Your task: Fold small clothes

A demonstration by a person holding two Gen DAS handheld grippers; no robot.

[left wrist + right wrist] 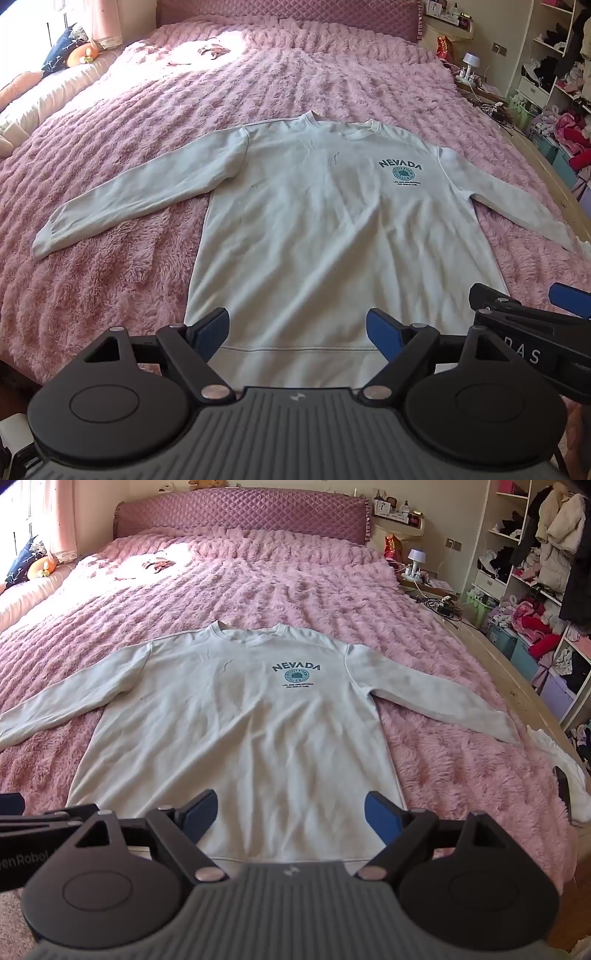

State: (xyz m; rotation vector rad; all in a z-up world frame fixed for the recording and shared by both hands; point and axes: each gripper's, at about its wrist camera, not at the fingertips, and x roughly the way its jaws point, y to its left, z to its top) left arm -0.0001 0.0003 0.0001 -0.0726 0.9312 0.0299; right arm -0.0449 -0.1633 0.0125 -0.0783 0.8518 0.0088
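A white long-sleeved sweatshirt [325, 229] with a teal "NEVADA" print lies flat and face up on the pink fluffy bedspread [110, 280], both sleeves spread out. It also shows in the right wrist view [236, 738]. My left gripper [297, 332] is open and empty, hovering over the hem near the sweatshirt's bottom left. My right gripper [290, 814] is open and empty over the hem toward the bottom right; it also shows at the right edge of the left wrist view [517, 299].
The bed's wooden side rail [517, 698] runs along the right, with cluttered shelves of clothes [546, 590] beyond. A white cloth [561, 771] lies at the right bed edge. A small garment [155, 563] lies near the purple headboard [240, 513]. Pillows sit at far left.
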